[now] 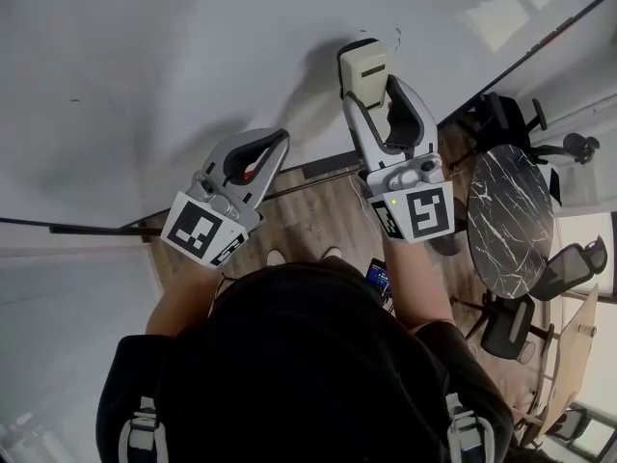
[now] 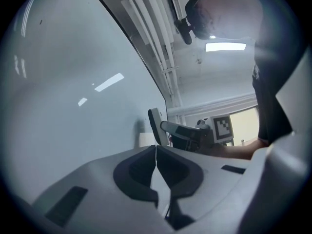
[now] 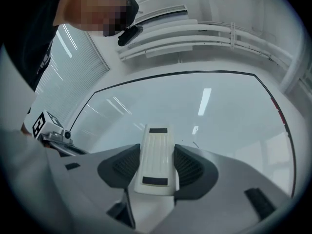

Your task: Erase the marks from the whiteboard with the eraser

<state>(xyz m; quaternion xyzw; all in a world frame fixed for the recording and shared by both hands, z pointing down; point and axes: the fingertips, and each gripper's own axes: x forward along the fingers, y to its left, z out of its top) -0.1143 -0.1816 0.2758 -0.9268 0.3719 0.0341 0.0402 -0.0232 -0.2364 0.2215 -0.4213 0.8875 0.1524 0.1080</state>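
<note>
The right gripper (image 3: 157, 165) clamps the eraser (image 1: 364, 66) by its long sides, which leaves the wiping face turned toward the whiteboard (image 1: 174, 56). Contact with the board cannot be confirmed. A faint mark (image 1: 396, 35) lies just beside the eraser. The left gripper (image 2: 156, 152), jaws together and empty, is held lower, clear of the likely wiping path.

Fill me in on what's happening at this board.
A person stands at a whiteboard with a tool in each hand. The right tool is shut on the pale eraser, which is held up against the board, with a faint mark just beside it. The left tool is shut with nothing in it, lower down and clear of the eraser. Most of the board looks clean.
</note>
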